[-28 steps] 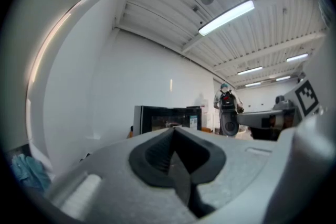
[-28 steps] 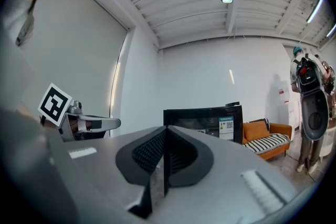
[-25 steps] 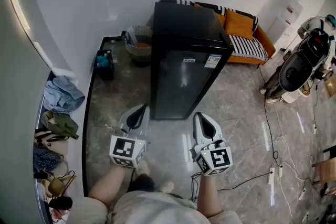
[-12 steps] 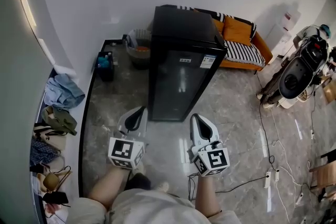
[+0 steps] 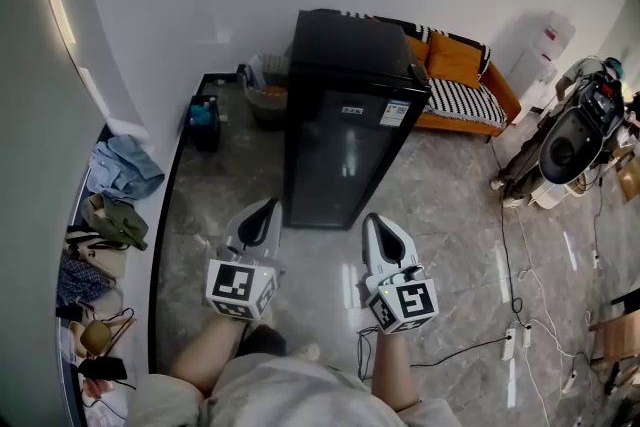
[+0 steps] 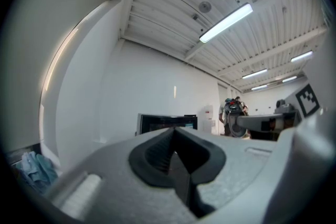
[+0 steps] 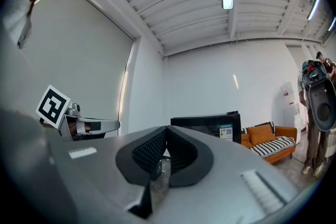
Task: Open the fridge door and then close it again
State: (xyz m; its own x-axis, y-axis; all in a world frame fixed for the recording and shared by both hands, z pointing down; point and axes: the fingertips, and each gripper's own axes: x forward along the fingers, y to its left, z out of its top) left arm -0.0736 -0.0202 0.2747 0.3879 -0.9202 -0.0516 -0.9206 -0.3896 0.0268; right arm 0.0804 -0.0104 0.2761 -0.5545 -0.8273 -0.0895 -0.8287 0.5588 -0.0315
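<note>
Fridge: a tall black fridge with a dark glass door (image 5: 345, 130) is standing on the grey marble floor (image 5: 440, 215) close to the white wall, with its door lying closed.
Left gripper: the grey left gripper (image 5: 266, 208) is pointing level at the fridge's left front corner, well short of it. Its jaws are pressing together on nothing.
Right gripper: the grey right gripper (image 5: 373, 221) is hovering beside the left one and facing the door. Its jaws are also meeting at the tips, empty.
In the way: a stretch of marble floor is lying between both grippers and the door.
Behind the fridge: a round woven basket (image 5: 265, 87) is sitting at its back left, and an orange sofa with a striped seat (image 5: 462, 75) is running along the wall to its right.
Left side: a black crate holding blue items (image 5: 202, 120) and a heap of clothes and bags (image 5: 115, 205) are lining the wall.
Right side: a dark parked scooter (image 5: 570, 140) is standing well apart, and a white power strip with cables (image 5: 520, 327) is trailing over the floor.
</note>
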